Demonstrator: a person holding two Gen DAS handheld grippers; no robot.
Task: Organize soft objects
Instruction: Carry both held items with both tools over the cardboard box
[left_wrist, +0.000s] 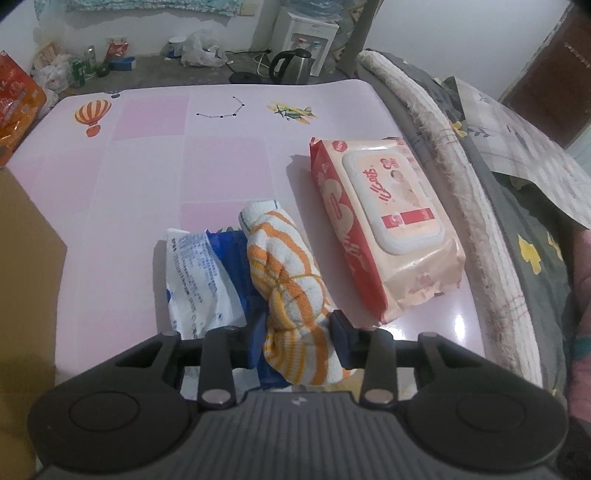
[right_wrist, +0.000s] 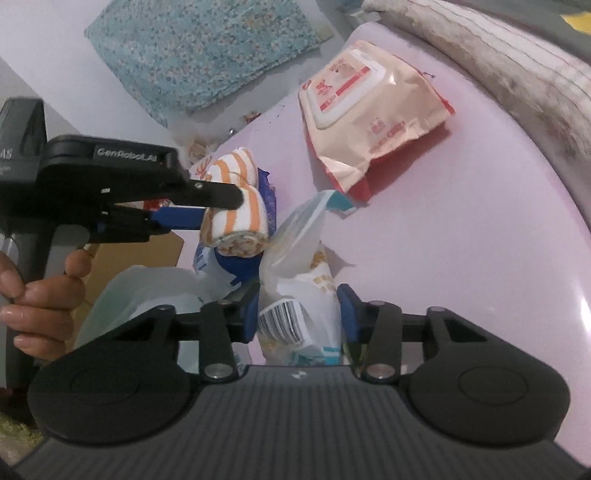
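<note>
My left gripper is shut on the near end of a rolled orange-and-white striped towel, which leans over a blue-and-white packet on the pink table mat. In the right wrist view the left gripper clamps the towel roll from the left, held by a person's hand. My right gripper is shut on a white plastic packet with a barcode. A peach-and-red wet wipes pack lies flat to the right; it also shows as the wipes pack.
A rolled blanket and grey bedding border the mat's right edge. Behind the mat stand a kettle and a water dispenser. An orange snack bag and cardboard sit at the left. A blue floral cloth lies beyond.
</note>
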